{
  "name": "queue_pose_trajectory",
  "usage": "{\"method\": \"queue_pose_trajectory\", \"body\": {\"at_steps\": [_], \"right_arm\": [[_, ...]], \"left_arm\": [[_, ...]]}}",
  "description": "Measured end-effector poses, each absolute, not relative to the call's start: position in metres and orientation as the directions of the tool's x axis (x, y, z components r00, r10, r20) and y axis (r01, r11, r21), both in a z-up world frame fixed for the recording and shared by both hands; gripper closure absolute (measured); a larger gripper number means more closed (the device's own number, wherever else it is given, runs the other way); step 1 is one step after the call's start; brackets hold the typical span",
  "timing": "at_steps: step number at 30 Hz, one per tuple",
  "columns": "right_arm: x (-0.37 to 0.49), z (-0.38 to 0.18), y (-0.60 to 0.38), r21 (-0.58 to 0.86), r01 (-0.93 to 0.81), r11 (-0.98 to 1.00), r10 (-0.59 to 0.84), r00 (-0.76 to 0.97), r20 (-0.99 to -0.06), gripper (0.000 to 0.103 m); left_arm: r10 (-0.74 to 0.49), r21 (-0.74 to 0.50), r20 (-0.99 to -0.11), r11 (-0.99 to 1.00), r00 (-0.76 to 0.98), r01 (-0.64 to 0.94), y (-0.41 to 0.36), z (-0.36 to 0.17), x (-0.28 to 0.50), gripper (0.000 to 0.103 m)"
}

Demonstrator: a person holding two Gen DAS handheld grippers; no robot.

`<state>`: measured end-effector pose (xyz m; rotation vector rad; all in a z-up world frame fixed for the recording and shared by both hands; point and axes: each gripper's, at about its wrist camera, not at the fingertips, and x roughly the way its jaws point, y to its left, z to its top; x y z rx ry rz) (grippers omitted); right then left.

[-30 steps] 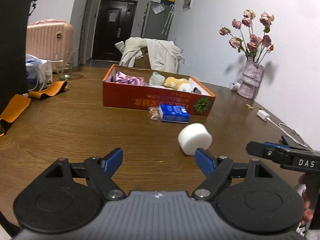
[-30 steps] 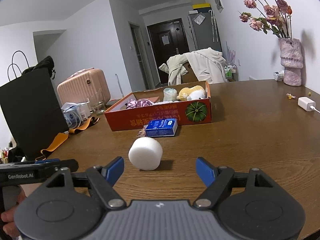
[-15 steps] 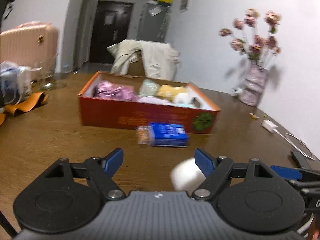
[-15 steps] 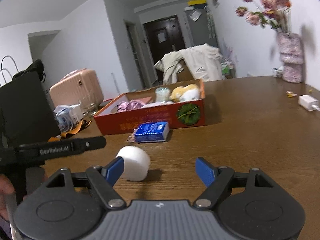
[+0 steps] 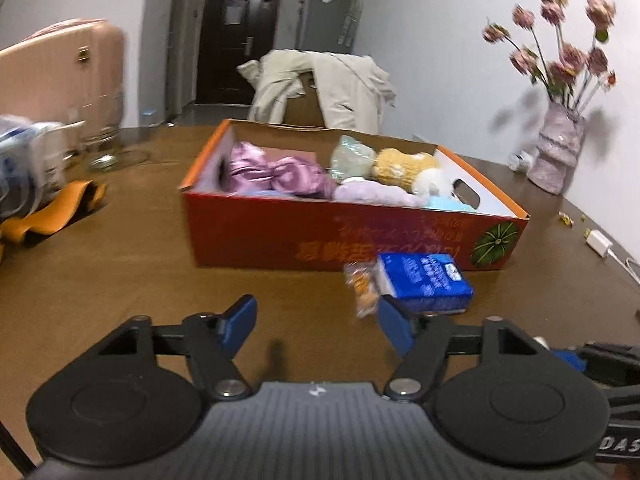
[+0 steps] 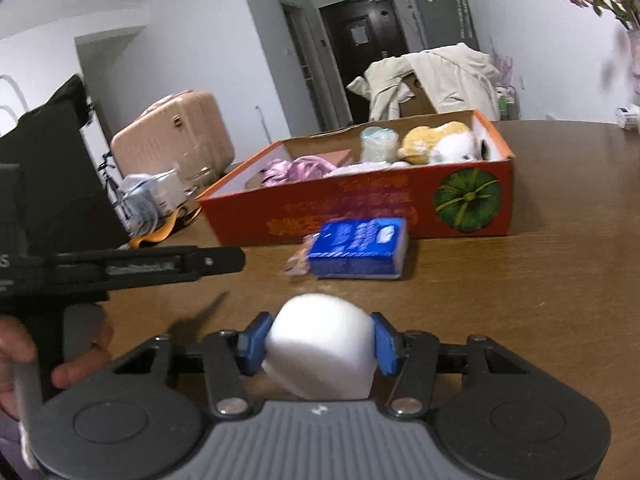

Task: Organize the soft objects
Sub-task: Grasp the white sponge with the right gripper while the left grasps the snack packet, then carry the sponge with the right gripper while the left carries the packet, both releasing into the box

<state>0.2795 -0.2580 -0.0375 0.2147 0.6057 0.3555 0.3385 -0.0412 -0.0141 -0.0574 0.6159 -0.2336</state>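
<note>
My right gripper (image 6: 320, 344) is shut on a white foam roll (image 6: 320, 354), held between both blue pads just above the wooden table. The red cardboard box (image 6: 360, 210) stands ahead, with a purple satin cloth (image 5: 276, 172), a yellow plush (image 5: 404, 166) and other soft items inside. It also shows in the left wrist view (image 5: 328, 236). My left gripper (image 5: 318, 322) is open and empty, low over the table in front of the box. A blue tissue pack (image 5: 422, 282) and a small snack packet (image 5: 362, 286) lie by its right finger.
A vase of dried flowers (image 5: 558, 152) stands at the right wall, with a white charger (image 5: 598, 242) near it. Orange straps (image 5: 56, 208) and a glass (image 5: 106, 148) lie at the left. A chair with a beige coat (image 5: 324, 88) stands behind the box.
My right gripper has moved forward and closed on the white foam roll. My left gripper has swung left and forward toward the box, so the roll has left its view.
</note>
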Motion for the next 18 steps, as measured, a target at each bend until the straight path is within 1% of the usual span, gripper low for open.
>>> {"method": "queue_pose_trajectory", "body": {"at_steps": [2,3,5,7,9,10,12,13,14,18], "right_arm": [[0.285,-0.034,-0.270,0.303,-0.230,0.925,0.360,0.788,-0.499,0.052],[0.287,-0.033,-0.275,0.315,-0.219,0.923,0.356,0.797,-0.488,0.052],[0.292,-0.030,-0.287,0.334,-0.195,0.922,0.342,0.815,-0.468,0.052],[0.296,-0.028,-0.293,0.338,-0.183,0.923,0.331,0.826,-0.457,0.051],[0.299,-0.027,-0.297,0.345,-0.186,0.920,0.335,0.830,-0.446,0.051],[0.300,-0.026,-0.298,0.348,-0.187,0.919,0.337,0.831,-0.443,0.051],[0.304,-0.027,-0.299,0.349,-0.192,0.917,0.341,0.830,-0.441,0.051],[0.306,-0.028,-0.299,0.349,-0.193,0.917,0.343,0.828,-0.444,0.051],[0.308,-0.030,-0.299,0.354,-0.195,0.915,0.348,0.825,-0.446,0.051],[0.309,-0.033,-0.295,0.363,-0.204,0.909,0.363,0.816,-0.450,0.051]], "left_arm": [[-0.238,-0.106,-0.580,0.970,0.779,0.218,-0.052,-0.018,0.353,0.046],[-0.241,-0.101,-0.587,0.969,0.773,0.225,-0.057,-0.020,0.359,0.047],[-0.235,-0.084,-0.602,0.969,0.763,0.232,-0.066,-0.026,0.372,0.054],[-0.224,-0.073,-0.619,0.971,0.753,0.229,-0.072,-0.031,0.383,0.058],[-0.233,-0.079,-0.627,0.968,0.743,0.237,-0.076,-0.034,0.390,0.068],[-0.236,-0.076,-0.636,0.967,0.735,0.245,-0.078,-0.036,0.392,0.075],[-0.238,-0.064,-0.634,0.964,0.736,0.256,-0.081,-0.040,0.392,0.079],[-0.231,-0.045,-0.633,0.964,0.739,0.263,-0.084,-0.041,0.391,0.082],[-0.227,-0.032,-0.634,0.963,0.739,0.269,-0.086,-0.041,0.390,0.087],[-0.221,-0.037,-0.640,0.965,0.736,0.258,-0.084,-0.039,0.384,0.088]]}}
